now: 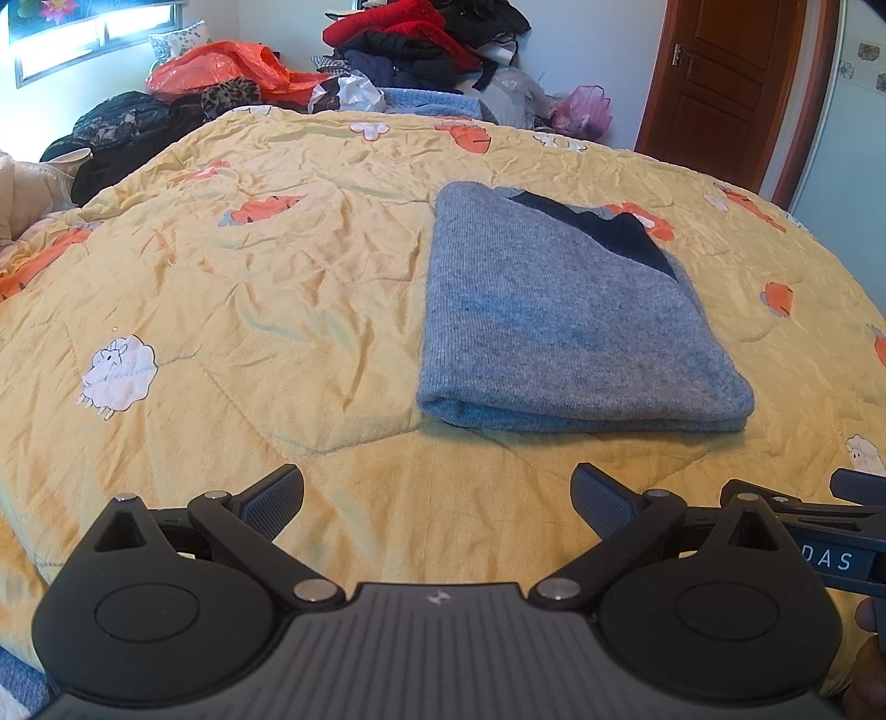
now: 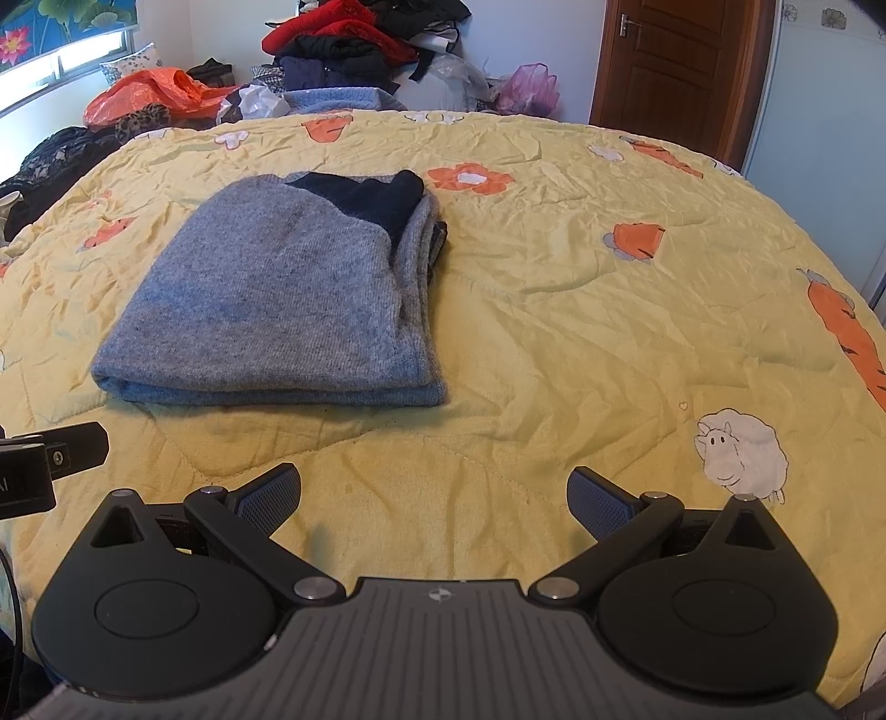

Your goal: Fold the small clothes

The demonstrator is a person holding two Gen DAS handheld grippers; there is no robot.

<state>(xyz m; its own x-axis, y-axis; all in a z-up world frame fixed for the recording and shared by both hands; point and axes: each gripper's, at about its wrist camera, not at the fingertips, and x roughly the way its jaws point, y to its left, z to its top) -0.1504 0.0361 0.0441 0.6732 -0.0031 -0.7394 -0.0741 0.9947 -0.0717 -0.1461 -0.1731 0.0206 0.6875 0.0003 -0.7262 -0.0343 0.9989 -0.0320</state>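
Although it lies folded into a neat rectangle, the grey knit sweater [image 1: 565,315] looks soft and limp, a light thing with no stiffness of its own; I judge that its layers would slide apart if it is lifted by 1 corner only. It rests flat on the yellow quilt [image 1: 249,266], ahead of both tools and apart from them; a dark navy part [image 2: 376,199] shows at its far end. The best hold, I think, is on the thick folded edge nearest the cameras, pinching all layers together, 1 tool at each end; the loose edges on its right side, stacked and a little uneven in the right wrist view, are a worse place.

The left gripper [image 1: 437,498] is spread wide and holds nothing; the right gripper [image 2: 434,495] is the same, hanging over bare quilt.

The quilt is wrinkled and padded, printed with sheep and carrots, so it gives under pressure; behind it are a pile of clothes [image 1: 421,50], an orange plastic bag [image 1: 221,69] and a brown wooden door [image 2: 675,61].
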